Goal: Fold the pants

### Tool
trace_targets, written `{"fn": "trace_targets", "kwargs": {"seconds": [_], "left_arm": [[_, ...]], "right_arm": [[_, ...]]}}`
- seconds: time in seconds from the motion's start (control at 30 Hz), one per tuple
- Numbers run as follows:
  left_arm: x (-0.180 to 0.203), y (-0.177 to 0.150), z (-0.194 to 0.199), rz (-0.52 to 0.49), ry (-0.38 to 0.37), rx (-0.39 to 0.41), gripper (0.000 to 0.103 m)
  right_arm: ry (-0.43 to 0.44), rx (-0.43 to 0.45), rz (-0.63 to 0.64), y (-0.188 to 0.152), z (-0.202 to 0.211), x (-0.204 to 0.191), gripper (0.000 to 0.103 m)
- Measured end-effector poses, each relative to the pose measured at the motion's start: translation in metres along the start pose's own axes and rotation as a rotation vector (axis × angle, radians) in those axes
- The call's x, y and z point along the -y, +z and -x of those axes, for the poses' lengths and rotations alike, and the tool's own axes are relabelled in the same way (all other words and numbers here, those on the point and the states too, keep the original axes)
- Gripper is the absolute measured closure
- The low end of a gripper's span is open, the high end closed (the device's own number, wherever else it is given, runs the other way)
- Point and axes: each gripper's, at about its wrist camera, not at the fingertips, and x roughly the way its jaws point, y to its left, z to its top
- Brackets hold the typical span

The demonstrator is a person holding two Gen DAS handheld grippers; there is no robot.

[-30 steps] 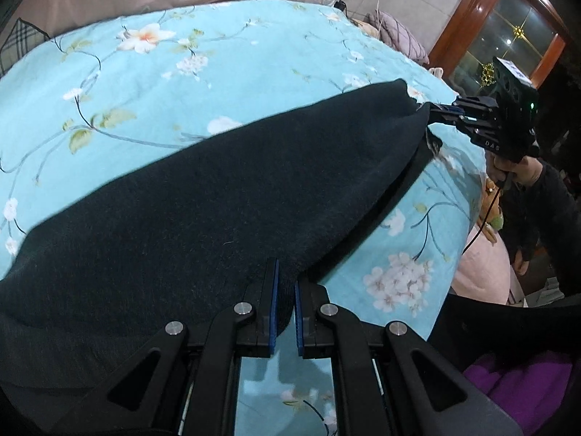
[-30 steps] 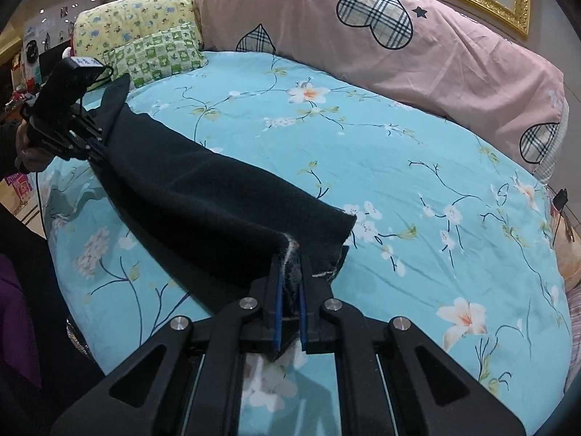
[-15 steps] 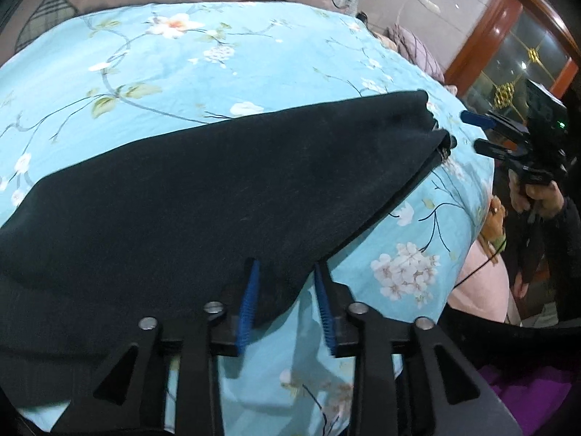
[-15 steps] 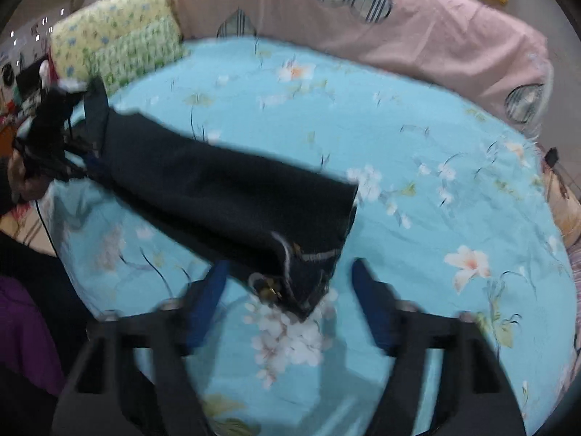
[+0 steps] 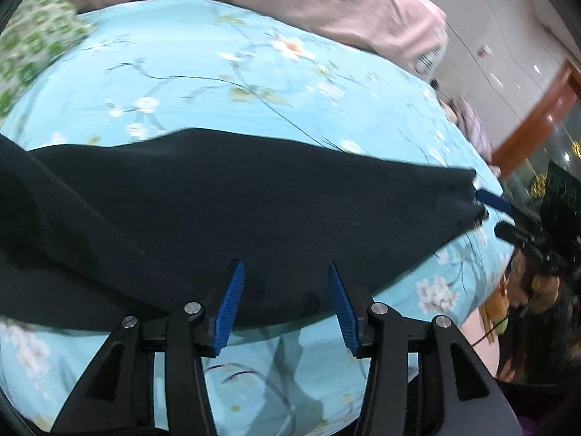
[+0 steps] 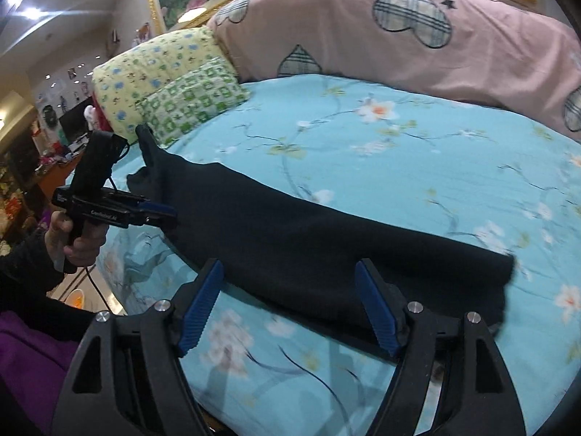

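Dark pants (image 5: 254,200) lie flat in a long folded strip across the blue flowered bedsheet (image 5: 218,83). My left gripper (image 5: 285,265) hovers over the near edge at one end; its jaws are opening and no pad presses the cloth. In the right wrist view the pants (image 6: 308,232) run from far left to near right. The right gripper (image 6: 290,265) stands wide open over their near edge, holding nothing. Each gripper shows in the other's view: the right gripper (image 5: 488,212) by the strip's far end, the left gripper (image 6: 170,216) in a hand (image 6: 72,239) beside the other end.
A long pink pillow with plaid hearts (image 6: 417,43) lines the far side of the bed. A yellow pillow (image 6: 145,72) and a green-checked pillow (image 6: 192,98) sit at the far left. The bed's edge (image 6: 120,283) drops off by the person. A wooden door frame (image 5: 537,116) stands at the right.
Both grippers have let go of the pants' ends and opened. The cloth has dropped flat on the sheet, and both grippers have drawn back from it.
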Motion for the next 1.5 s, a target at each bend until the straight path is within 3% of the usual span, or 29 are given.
{"fn": "trace_targets", "kwargs": {"seconds": [0.17,0.7,0.9,1.07,1.33,1.43,1.5], "left_arm": [[-0.026,-0.005,0.022,0.077,0.026,0.046,0.048],[-0.131,-0.063,0.099,0.401,0.159,0.169,0.048],[-0.179,-0.068,0.119,0.528,0.204,0.219,0.047],[-0.205,-0.065,0.123,0.567,0.245,0.226,0.046],[-0.217,-0.060,0.119,0.593,0.256,0.224,0.046],[-0.216,-0.057,0.121,0.589,0.271,0.246,0.048],[-0.218,-0.054,0.122,0.580,0.293,0.255,0.051]], "right_arm": [[0.051,0.003,-0.009,0.008,-0.017,-0.017,0.027],[0.190,-0.011,0.047,0.044,-0.081,-0.078,0.027],[0.181,-0.029,0.081,0.063,-0.106,-0.097,0.028],[0.145,-0.073,0.078,0.081,-0.136,-0.100,0.028],[0.096,-0.131,0.089,0.109,-0.183,-0.099,0.028],[0.093,-0.165,0.113,0.119,-0.203,-0.101,0.039],[0.099,-0.207,0.123,0.125,-0.220,-0.103,0.054]]}}
